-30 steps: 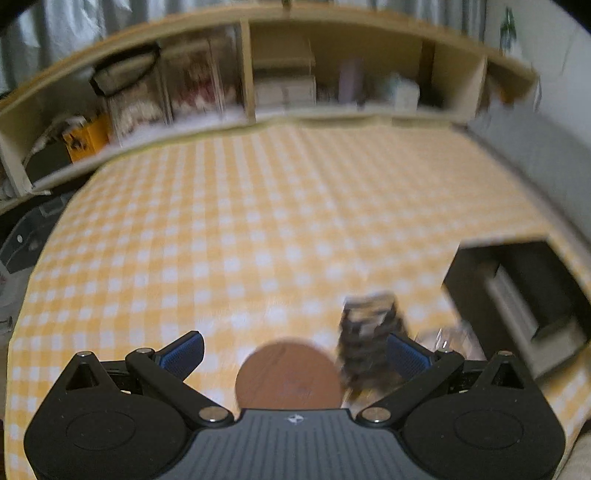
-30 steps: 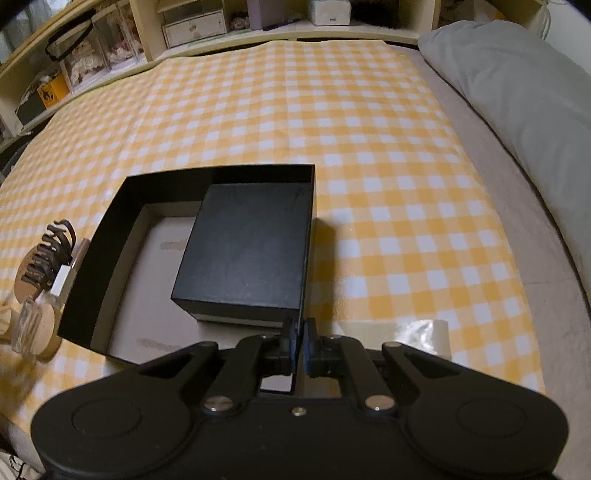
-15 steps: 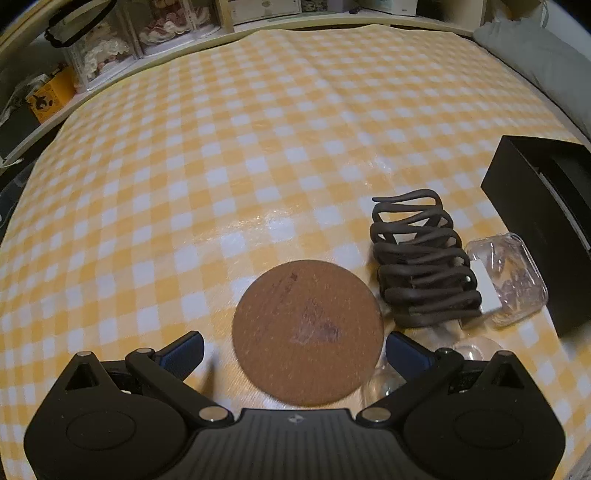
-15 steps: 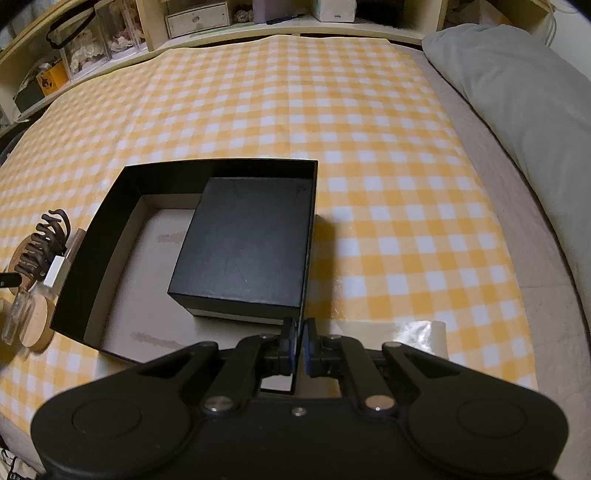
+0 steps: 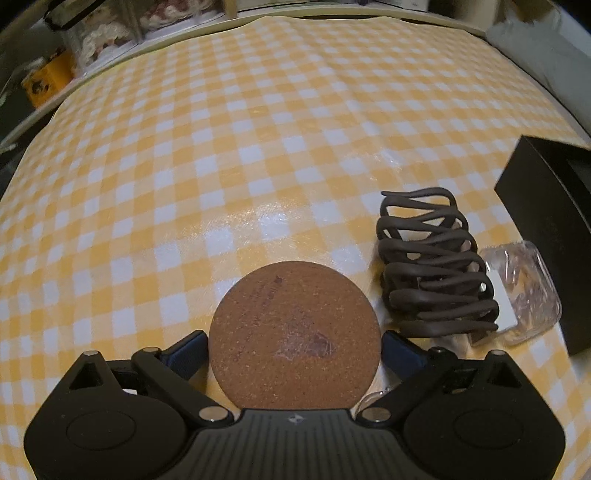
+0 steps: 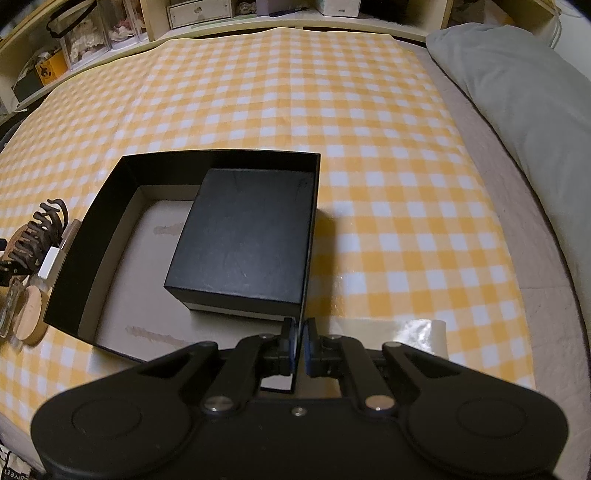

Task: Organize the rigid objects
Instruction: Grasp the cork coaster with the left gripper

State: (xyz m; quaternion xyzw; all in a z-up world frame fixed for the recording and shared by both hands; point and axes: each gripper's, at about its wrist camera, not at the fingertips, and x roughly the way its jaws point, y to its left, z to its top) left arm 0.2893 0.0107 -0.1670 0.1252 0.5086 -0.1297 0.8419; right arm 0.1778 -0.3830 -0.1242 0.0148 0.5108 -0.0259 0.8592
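- Two claws are mine. My left gripper (image 5: 294,350) tips steeply down at the checked cloth (image 5: 258,155), its blue pads spread wide on either side of the round cork coaster (image 5: 294,336). The jaws are closing; the coaster lies between them, and I cannot tell whether the pads touch its rim yet.
- My right gripper (image 6: 299,343) also pitches down, pads together and clamped on the near right wall of the open black box (image 6: 88,236), at its corner low in the frame's centre.
- Inside that box a smaller black lidded box (image 6: 243,236) sits against the right wall; the pale floor to its left is bare.
- In the left view, the cloth runs open from the coaster to the upper edge, where shelves (image 5: 110,22) line the top left. The black box's outer wall closes off the right edge.
- In the right view, checked cloth lies open above and right of the box, bounded on the right by a grey pillow (image 6: 517,110).
- A brown hair claw (image 5: 436,266) lies just right of the coaster, long axis running up and down the frame, teeth pointing sideways.
- A clear plastic case (image 5: 524,295) sits between the hair claw and the black box, touching the claw's lower right.
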